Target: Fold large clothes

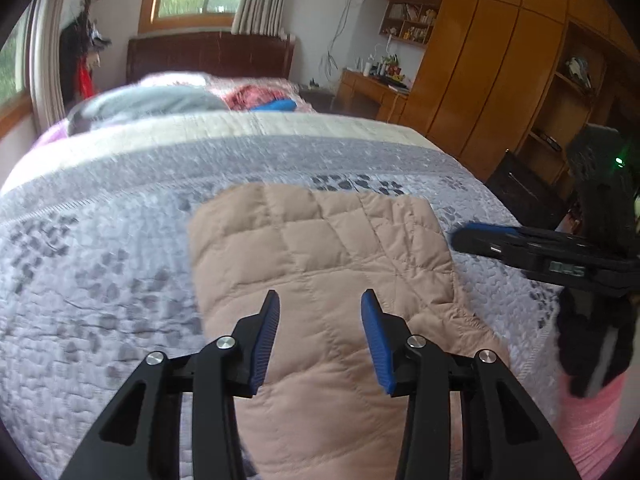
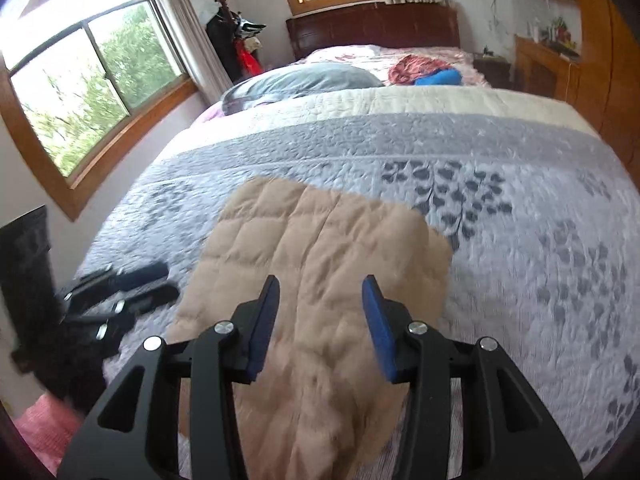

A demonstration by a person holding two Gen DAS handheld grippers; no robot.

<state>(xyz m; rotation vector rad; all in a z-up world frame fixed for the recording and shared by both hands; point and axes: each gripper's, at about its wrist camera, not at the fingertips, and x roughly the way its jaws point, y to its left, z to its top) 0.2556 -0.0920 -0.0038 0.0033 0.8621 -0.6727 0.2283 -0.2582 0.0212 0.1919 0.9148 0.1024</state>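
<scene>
Tan and puffy, the quilted jacket (image 1: 320,264) lies folded flat on the bed cover (image 1: 100,280), in the middle and lower part of both pictures. The left gripper (image 1: 320,340) hangs over it with its blue pads apart and nothing between them. The right gripper (image 2: 322,326) is the same: pads apart, holding nothing, above the jacket.

What could go wrong? The jacket is puffy, so I think the fold may spring up and open again by itself. A pad could also catch the top layer and drag it crooked if a gripper dips down. The near end of the jacket runs off the bottom of the picture, so it may sit near the bed edge and slide off.

The bed cover is grey and white with dark leaf shapes, soft and bumpy. A grey pillow (image 2: 296,80) sits near the top of the frame. A wooden wardrobe (image 1: 480,72) fills the upper right of the left view, and a window (image 2: 92,88) is upper left in the right view.
</scene>
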